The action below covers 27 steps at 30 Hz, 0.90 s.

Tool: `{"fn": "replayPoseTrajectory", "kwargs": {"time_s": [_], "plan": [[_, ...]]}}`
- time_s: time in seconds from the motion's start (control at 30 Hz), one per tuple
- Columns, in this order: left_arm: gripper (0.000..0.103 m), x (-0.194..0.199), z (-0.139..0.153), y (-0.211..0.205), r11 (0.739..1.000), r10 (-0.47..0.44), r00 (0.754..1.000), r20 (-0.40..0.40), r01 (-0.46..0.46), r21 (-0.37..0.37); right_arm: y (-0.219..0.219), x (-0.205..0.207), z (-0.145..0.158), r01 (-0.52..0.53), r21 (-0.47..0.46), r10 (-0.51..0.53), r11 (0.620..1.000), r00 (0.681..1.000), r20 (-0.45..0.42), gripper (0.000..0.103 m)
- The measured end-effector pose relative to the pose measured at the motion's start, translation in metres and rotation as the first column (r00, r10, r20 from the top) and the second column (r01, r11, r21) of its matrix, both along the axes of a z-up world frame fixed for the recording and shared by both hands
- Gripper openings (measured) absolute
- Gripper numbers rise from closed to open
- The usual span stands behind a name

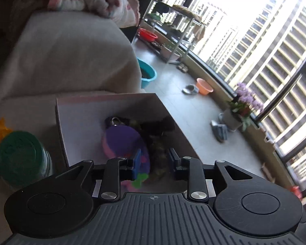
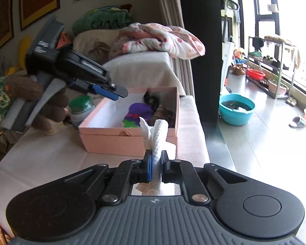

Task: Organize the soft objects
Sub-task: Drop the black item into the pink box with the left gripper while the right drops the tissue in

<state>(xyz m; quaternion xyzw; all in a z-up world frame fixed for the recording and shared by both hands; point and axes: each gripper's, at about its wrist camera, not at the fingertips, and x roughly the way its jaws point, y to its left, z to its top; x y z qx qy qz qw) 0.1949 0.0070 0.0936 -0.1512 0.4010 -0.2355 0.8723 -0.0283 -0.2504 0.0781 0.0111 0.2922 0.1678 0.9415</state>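
Now the right gripper [image 2: 156, 164] pinches a white cloth [image 2: 156, 136] at lower centre, just before the pink box [image 2: 112, 138], while the left gripper [image 1: 154, 163] hangs spread above the purple toy [image 1: 124, 140] inside.

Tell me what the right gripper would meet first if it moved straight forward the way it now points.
Probably the near wall of the pink box. The right gripper, shut on a white cloth, points at that box across the pale cover. The cloth's tip would likely touch first, though depth is unclear.
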Motion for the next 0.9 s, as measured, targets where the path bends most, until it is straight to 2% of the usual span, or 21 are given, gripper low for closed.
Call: {"fn": "replayPoseTrajectory", "kwargs": {"time_s": [0.03,0.17,0.33,0.43,0.53,0.63,0.77,0.83,0.9], "plan": [[0.031,-0.002,-0.002,0.007,0.999,0.028,1.0,0.005,-0.028,-0.018,0.0,0.002,-0.002,0.009,0.002,-0.009,1.0,1.0,-0.009,0.008],[0.031,-0.02,0.003,0.04,0.993,0.119,0.988,0.102,-0.119,-0.013,0.006,0.019,0.006,0.001,0.036,0.0,0.999,1.0,-0.02,0.008],[0.031,-0.072,-0.011,0.087,0.984,0.179,0.979,0.101,-0.177,-0.028,0.038,0.073,0.046,-0.077,0.119,0.077,0.99,0.997,0.004,0.008],[0.031,-0.094,-0.025,0.117,0.975,0.22,0.973,0.065,-0.218,-0.042,0.075,0.135,0.049,-0.095,0.209,0.12,0.973,0.986,-0.112,0.008],[0.031,-0.113,-0.032,0.143,0.961,0.275,0.96,0.047,-0.273,-0.046,0.12,0.194,0.022,-0.045,0.189,0.095,0.981,0.96,-0.262,0.008],[0.031,-0.132,-0.033,0.167,0.943,0.333,0.942,0.046,-0.331,-0.046,0.152,0.233,-0.013,-0.001,0.142,0.057,0.99,0.919,-0.389,0.008],[0.031,-0.15,-0.037,0.189,0.922,0.387,0.92,0.058,-0.385,-0.052,0.169,0.249,-0.036,-0.056,0.174,0.14,0.983,0.84,-0.524,0.017],[0.031,-0.155,-0.038,0.192,0.917,0.399,0.914,0.069,-0.395,-0.059,0.169,0.241,-0.028,-0.086,0.135,0.144,0.987,0.849,-0.508,0.025],[0.031,-0.16,-0.037,0.19,0.917,0.397,0.914,0.084,-0.392,-0.072,0.161,0.227,-0.007,-0.136,0.086,0.16,0.987,0.892,-0.424,0.039]]}}
